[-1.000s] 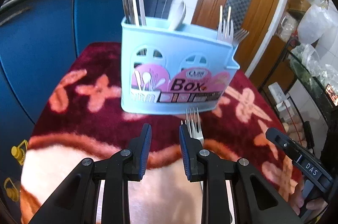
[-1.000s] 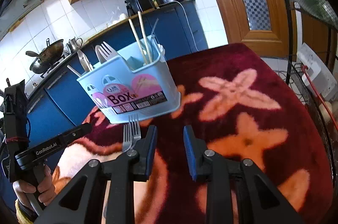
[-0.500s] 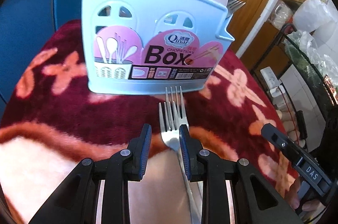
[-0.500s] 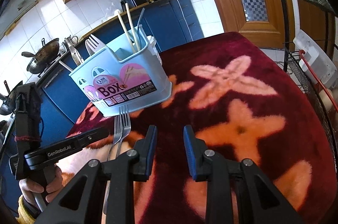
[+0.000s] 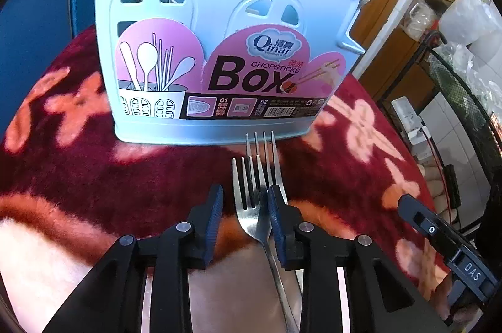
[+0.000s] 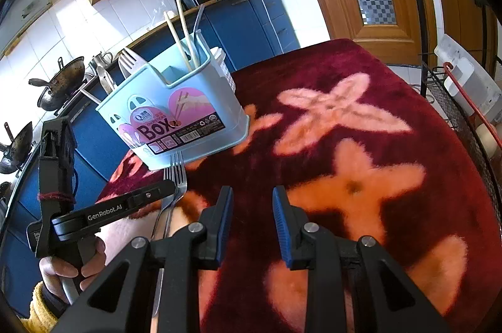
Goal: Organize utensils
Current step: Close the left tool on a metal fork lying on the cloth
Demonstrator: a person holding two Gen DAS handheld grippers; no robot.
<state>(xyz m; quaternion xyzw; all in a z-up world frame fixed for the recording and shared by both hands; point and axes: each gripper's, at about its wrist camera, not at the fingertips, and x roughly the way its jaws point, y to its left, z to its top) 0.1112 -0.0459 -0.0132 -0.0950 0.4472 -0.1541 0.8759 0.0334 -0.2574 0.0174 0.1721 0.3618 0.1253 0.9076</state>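
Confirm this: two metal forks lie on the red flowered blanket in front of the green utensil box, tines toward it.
Not quite: the utensil box is light blue, not green, as the left wrist view shows. The two metal forks do lie before it on the red flowered blanket, tines toward it.

Two steel forks lie overlapping, tines toward the upright pale-blue utensil box holding cutlery.

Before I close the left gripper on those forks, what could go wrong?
1. Two forks lie overlapped between the opening fingers of the left gripper; closing may grab both or pinch one askew.
2. The tines sit close against the blue utensil box; pushing forward could shove it.
3. The plush blanket may snag low fingertips.
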